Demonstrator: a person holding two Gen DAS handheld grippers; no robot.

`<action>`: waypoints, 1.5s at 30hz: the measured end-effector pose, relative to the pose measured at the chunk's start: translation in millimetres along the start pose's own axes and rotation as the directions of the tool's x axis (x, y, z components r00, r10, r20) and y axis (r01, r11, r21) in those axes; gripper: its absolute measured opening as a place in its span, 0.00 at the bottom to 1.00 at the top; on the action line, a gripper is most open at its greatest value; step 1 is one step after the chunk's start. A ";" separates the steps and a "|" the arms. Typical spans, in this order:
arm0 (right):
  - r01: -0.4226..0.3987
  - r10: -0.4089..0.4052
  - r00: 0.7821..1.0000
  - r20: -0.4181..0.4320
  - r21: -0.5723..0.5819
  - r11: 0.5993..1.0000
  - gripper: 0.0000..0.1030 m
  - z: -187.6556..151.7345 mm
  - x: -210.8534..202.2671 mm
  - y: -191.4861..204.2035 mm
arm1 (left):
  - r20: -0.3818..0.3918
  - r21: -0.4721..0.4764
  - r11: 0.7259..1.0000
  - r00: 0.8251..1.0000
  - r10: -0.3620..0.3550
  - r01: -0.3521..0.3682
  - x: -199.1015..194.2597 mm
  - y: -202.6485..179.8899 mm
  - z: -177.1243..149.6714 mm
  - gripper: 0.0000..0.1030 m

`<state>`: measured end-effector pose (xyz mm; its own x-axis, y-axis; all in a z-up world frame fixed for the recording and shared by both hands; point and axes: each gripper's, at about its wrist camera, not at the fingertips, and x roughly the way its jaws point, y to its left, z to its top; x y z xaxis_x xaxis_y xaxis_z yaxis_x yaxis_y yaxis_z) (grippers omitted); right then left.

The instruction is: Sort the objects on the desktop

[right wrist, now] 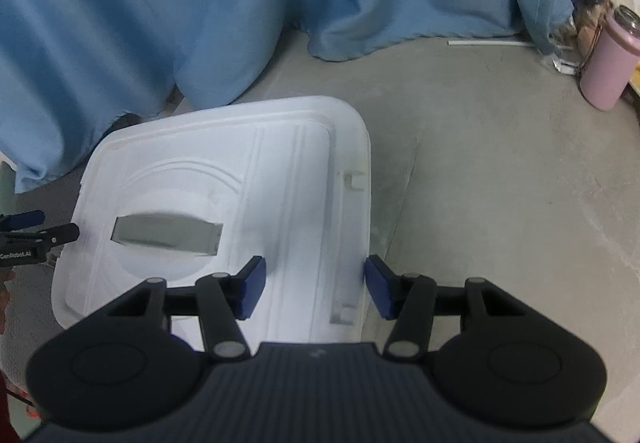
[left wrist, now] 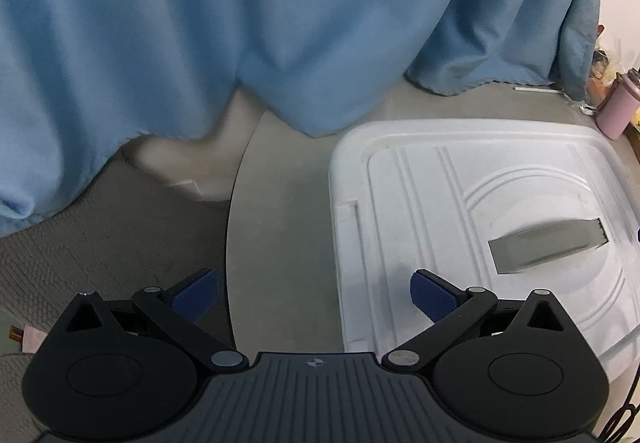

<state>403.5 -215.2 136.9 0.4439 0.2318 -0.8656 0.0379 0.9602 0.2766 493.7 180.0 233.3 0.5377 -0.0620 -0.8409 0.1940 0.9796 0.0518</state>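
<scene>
Above a white plastic storage-box lid [right wrist: 224, 203], both tongs hang with their jaws spread and nothing between them. From the left wrist view, the left tongs [left wrist: 314, 297] sit over the lid's left edge: the left blue pad [left wrist: 196, 293] is over the carpet [left wrist: 100, 243] and the right one is over the white plastic. From the right wrist view, the right tongs [right wrist: 314, 289] straddle the lid's right edge, one blue pad [right wrist: 252, 293] over the plastic and the other over the bare grey floor [right wrist: 500, 183]; whether any pad touches the lid cannot be told. The left tongs also show at the far left edge of that view, close beside the lid's left side. One lid is in sight, moulded with raised ribs and curved ridges, with one grey recessed handle [right wrist: 166, 233] at its middle and a small latch slot near each short side. One pink tumbler [right wrist: 606, 63] stands well apart at the far right, next to a clutter of jars and a red-topped item too blurred to name. One thin white strip [right wrist: 486, 42] lies on the floor near the drape. The lid rests on a smooth grey floor which meets the textured grey carpet along a curved dark edge. A blue cloth drape [left wrist: 240, 3] fills the background, its hem falling to the floor.
</scene>
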 end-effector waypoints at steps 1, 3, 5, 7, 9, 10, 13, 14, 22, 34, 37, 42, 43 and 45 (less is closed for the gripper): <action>-0.003 0.003 1.000 0.002 0.006 1.000 0.54 1.4 0.5 -0.8 | -0.002 -0.001 1.000 1.000 0.000 0.000 1.5 -0.1 -0.2 1.00; -0.010 0.010 1.000 0.003 0.013 1.000 0.54 3.2 1.2 -2.9 | 0.001 -0.004 1.000 1.000 0.000 0.000 2.6 0.2 -0.3 1.00; -0.007 0.007 1.000 0.010 0.007 1.000 0.56 3.6 1.0 -3.7 | 0.001 -0.001 1.000 1.000 0.000 0.000 2.7 -0.1 0.3 1.00; 0.007 -0.007 1.000 0.009 -0.001 1.000 0.57 3.0 1.7 -2.4 | -0.001 0.008 1.000 1.000 -0.004 0.004 2.5 -1.9 0.5 1.00; 0.020 -0.020 1.000 -0.001 -0.011 1.000 0.57 2.2 3.7 -0.9 | -0.003 0.014 1.000 1.000 -0.003 0.004 2.7 -4.4 0.4 1.00; 0.026 -0.026 1.000 -0.008 -0.014 1.000 0.57 1.5 5.3 -0.4 | -0.002 0.015 1.000 1.000 -0.001 0.001 3.0 -5.2 0.1 1.00; 0.029 -0.029 1.000 -0.011 -0.016 0.999 0.58 -0.1 9.3 0.2 | -0.003 0.004 1.000 1.000 -0.003 0.003 3.6 -6.2 -1.0 1.00; 0.027 -0.027 1.000 -0.008 -0.015 1.000 0.58 -0.6 9.6 0.4 | -0.003 0.000 1.000 1.000 -0.003 0.003 3.5 -6.0 -1.6 1.00; 0.056 -0.056 0.998 0.008 -0.025 0.998 0.65 -4.7 9.2 3.0 | 0.002 -0.034 0.999 1.000 0.007 -0.007 2.2 -6.8 -6.1 1.00; 0.082 -0.078 0.995 0.067 -0.059 0.995 0.65 -17.0 -5.3 20.1 | 0.042 -0.057 0.998 0.999 0.011 -0.008 -18.6 -17.4 -16.8 1.00; 0.080 -0.076 0.995 0.069 -0.058 0.995 0.65 -22.7 -7.1 23.4 | 0.042 -0.053 0.999 0.999 0.013 -0.010 -24.8 -21.1 -24.8 1.00; 0.091 -0.085 0.992 0.098 -0.056 0.994 0.65 -34.1 -17.2 30.4 | 0.064 -0.078 0.997 0.998 0.014 -0.009 -42.3 -20.3 -39.9 1.00; 0.091 -0.085 0.990 0.109 -0.053 0.994 0.65 -37.4 -21.0 32.4 | 0.071 -0.082 0.997 0.997 0.013 -0.007 -46.9 -20.2 -43.6 1.00; 0.084 -0.077 0.989 0.125 -0.051 0.995 0.65 -44.2 -27.5 36.1 | 0.086 -0.086 0.996 0.996 0.012 -0.004 -56.6 -20.5 -51.7 1.00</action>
<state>353.1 -180.0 152.2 0.5482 0.1355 -0.8253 0.0297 0.9830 0.1812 416.9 173.3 252.0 0.6085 -0.0667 -0.7908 0.1206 0.9927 0.0091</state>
